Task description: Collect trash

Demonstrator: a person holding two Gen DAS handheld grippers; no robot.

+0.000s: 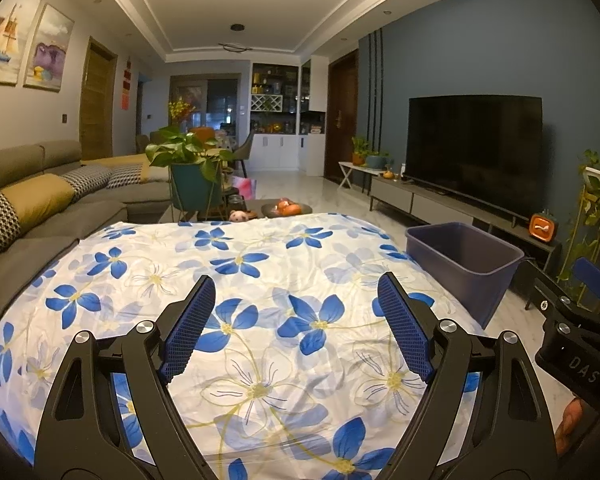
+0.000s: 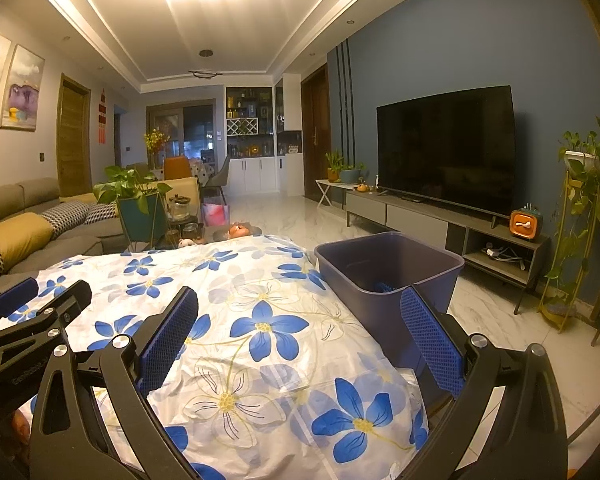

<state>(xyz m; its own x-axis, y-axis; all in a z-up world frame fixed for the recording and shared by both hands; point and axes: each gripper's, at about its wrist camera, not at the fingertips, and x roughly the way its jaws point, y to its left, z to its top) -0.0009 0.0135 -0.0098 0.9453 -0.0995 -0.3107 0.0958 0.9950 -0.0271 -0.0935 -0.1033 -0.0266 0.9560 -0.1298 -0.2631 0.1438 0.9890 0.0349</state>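
A table under a white cloth with blue flowers (image 1: pixel 259 280) fills the foreground; it also shows in the right wrist view (image 2: pixel 239 288). No loose trash shows on the cloth. A dark purple plastic bin (image 1: pixel 464 256) stands at the table's right edge, seen closer in the right wrist view (image 2: pixel 388 272), with something blue low inside it. My left gripper (image 1: pixel 295 292) is open and empty above the cloth. My right gripper (image 2: pixel 300 304) is open and empty, its right finger in front of the bin. The right gripper's body (image 1: pixel 576 320) shows at the right of the left wrist view.
A grey sofa (image 1: pixel 51 208) with cushions runs along the left. A potted plant (image 1: pixel 191 168) and a low table with small items stand beyond the cloth. A TV (image 1: pixel 472 152) on a long console lines the right wall. A plant stand (image 2: pixel 580 232) is at far right.
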